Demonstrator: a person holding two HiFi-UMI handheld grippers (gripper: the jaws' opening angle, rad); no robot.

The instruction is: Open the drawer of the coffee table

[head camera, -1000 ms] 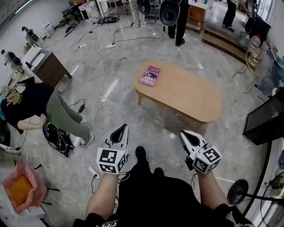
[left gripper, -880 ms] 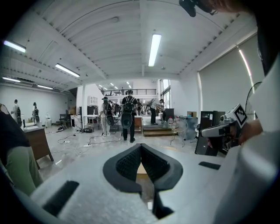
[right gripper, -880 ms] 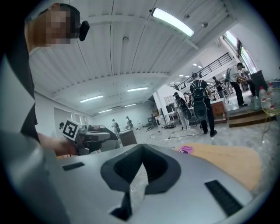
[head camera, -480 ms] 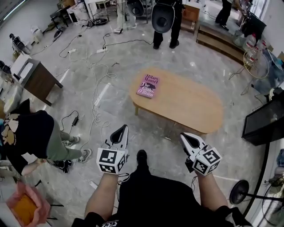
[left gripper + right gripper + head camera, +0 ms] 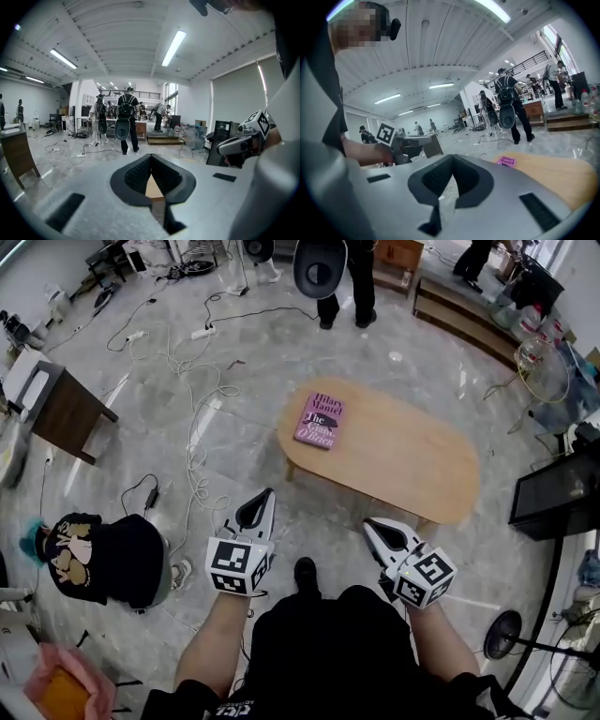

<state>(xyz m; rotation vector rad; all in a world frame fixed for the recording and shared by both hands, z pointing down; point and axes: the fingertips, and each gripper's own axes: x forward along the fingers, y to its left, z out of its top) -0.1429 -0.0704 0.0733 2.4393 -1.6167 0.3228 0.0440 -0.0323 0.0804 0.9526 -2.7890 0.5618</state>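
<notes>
1. Grippers: two, one per hand. The left gripper [image 5: 262, 499] and the right gripper [image 5: 373, 529] are held out low in front of the wearer, apart from each other.
2. Jaw state: both are pinched together with nothing between them. This is confirmed in the left gripper [image 5: 151, 161] view and the right gripper [image 5: 451, 164] view.
3. Marker cubes: two, one on the left [image 5: 237, 565] and one on the right [image 5: 424, 577].
4. Coffee table [image 5: 403, 465]: one, an oval light-wood top on legs, on the floor just ahead of the grippers. The right gripper's tip is near the table's near edge without touching it, and the left gripper is further off.
5. Drawer: I can't see it in any view; only the tabletop and legs show.
6. Book [image 5: 320, 420]: one, with a pink cover, lying flat at the table's left end. It also shows in the right gripper view [image 5: 505, 160].
7. Other people: one is crouched on the floor to the left [image 5: 103, 557], and at least two are standing at the far end [image 5: 339, 277].
8. Also there: one dark side table [image 5: 61, 411] far left and loose cables [image 5: 192, 381] across the floor.
9. Versus one second ago: the coffee table sits closer to the grippers. The crouching person and the side table have slid down and left in the head view. The jaws are unchanged, still together.
</notes>
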